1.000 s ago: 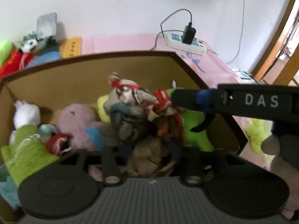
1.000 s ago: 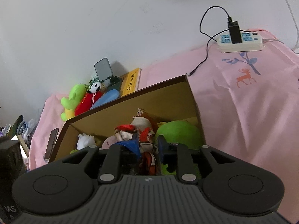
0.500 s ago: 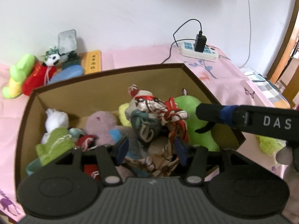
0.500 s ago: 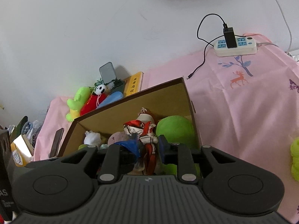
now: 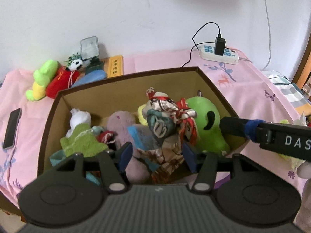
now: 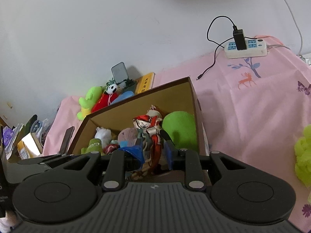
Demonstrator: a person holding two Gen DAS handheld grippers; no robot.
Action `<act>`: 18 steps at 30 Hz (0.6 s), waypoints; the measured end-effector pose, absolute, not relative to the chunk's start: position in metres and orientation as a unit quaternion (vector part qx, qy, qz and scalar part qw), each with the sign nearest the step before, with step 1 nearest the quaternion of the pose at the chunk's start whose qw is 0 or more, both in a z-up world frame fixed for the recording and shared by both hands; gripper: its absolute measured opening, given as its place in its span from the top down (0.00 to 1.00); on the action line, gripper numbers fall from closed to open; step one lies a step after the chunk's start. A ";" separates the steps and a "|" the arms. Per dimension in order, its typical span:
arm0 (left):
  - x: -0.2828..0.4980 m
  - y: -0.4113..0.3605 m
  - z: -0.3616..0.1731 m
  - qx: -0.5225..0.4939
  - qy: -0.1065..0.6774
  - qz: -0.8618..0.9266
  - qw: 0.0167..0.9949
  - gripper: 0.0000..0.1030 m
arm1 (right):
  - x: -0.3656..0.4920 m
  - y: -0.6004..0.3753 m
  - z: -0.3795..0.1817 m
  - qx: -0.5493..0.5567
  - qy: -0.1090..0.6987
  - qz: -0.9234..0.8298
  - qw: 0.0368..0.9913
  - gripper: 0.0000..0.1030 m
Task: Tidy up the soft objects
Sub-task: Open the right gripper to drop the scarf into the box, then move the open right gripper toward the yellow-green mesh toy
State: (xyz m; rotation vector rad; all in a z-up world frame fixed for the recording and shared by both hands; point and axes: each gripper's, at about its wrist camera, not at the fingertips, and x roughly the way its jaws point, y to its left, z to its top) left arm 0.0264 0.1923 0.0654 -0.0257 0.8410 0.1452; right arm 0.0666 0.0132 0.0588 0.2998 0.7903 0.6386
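Observation:
A brown cardboard box (image 5: 124, 76) (image 6: 173, 87) on the pink bedspread holds several soft toys: a green plush (image 5: 206, 120) (image 6: 179, 129), a mauve plush (image 5: 121, 121), a white one (image 5: 79, 117), a green cloth (image 5: 81, 141). On top lies a knotted patterned fabric bundle (image 5: 167, 116) (image 6: 150, 125). My left gripper (image 5: 157, 153) is open above the box, jaws either side of the bundle, not gripping. My right gripper (image 6: 153, 149) is open, with the bundle's hanging end between its jaws; its finger (image 5: 239, 127) shows in the left wrist view.
Behind the box lie a green-yellow plush (image 5: 41, 79), a red plush with panda head (image 5: 66, 73), a small mirror (image 5: 89, 47) and a yellow box (image 5: 115, 66). A power strip (image 5: 218, 53) sits at back right. A phone (image 5: 12, 128) lies left. A yellow-green toy (image 6: 303, 155) lies right.
Both grippers have pulled back and up from the box, so more of it shows. The left gripper's jaws have opened wider, and the fabric bundle stays in the box.

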 end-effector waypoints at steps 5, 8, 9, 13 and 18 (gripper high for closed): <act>0.020 0.182 0.066 -0.014 0.414 0.082 0.907 0.44 | 0.063 0.001 0.059 0.145 0.379 0.309 0.860 0.93; 0.018 0.175 0.065 -0.017 0.420 0.084 0.903 0.44 | 0.063 -0.006 0.057 0.145 0.382 0.312 0.858 0.93; 0.017 0.172 0.065 -0.018 0.422 0.085 0.902 0.43 | 0.063 -0.008 0.057 0.144 0.383 0.313 0.857 0.93; 0.016 0.160 0.062 -0.018 0.429 0.086 0.899 0.43 | 0.061 -0.016 0.054 0.141 0.388 0.315 0.855 0.93; 0.016 0.140 0.059 0.000 0.431 0.096 0.897 0.42 | 0.059 -0.029 0.052 0.139 0.391 0.316 0.853 0.92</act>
